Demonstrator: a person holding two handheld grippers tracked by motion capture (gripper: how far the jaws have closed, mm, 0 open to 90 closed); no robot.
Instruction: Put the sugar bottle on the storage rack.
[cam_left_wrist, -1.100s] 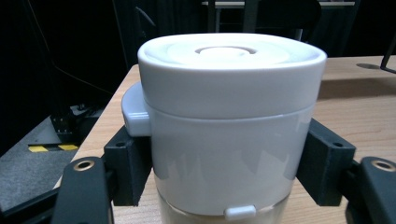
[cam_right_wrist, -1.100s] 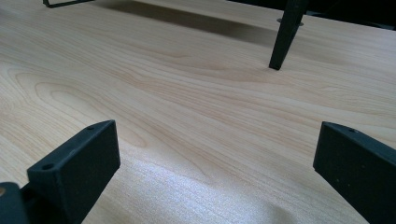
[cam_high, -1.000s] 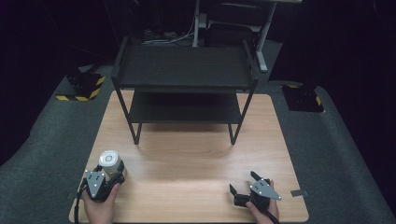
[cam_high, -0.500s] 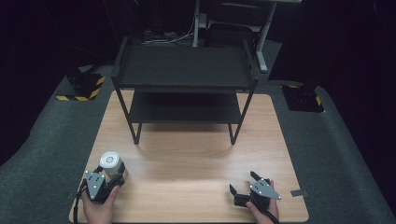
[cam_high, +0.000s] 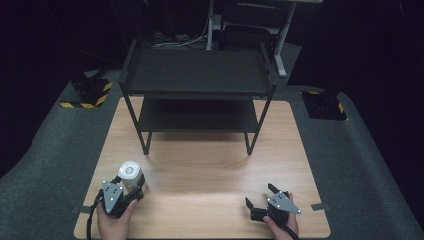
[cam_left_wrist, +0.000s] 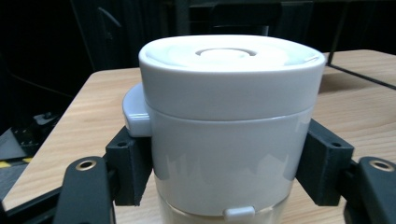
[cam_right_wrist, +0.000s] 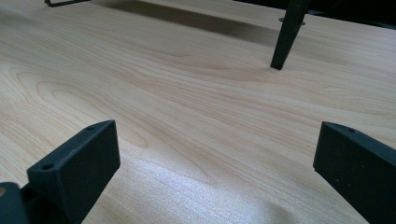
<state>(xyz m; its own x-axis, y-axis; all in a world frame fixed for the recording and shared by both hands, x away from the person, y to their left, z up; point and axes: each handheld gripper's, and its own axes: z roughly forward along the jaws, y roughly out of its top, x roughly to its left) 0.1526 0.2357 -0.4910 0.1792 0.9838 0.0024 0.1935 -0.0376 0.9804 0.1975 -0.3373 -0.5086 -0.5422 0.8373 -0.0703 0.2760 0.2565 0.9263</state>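
The left gripper (cam_high: 131, 188) is sitting at the near left corner of the light wooden table (cam_high: 210, 165), jaws clamped on a white lidded cylindrical container (cam_left_wrist: 229, 126), while the right gripper (cam_high: 261, 196) is resting near the table's near right corner, jaws spread wide.

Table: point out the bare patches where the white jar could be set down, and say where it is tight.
Bare wood runs from the shelf's front legs down to the table near edge, between the left gripper, shut on the jar, and the open right gripper. Both shelf tiers look bare. Tightest: the near-left corner around the jar, and under the lower tier.
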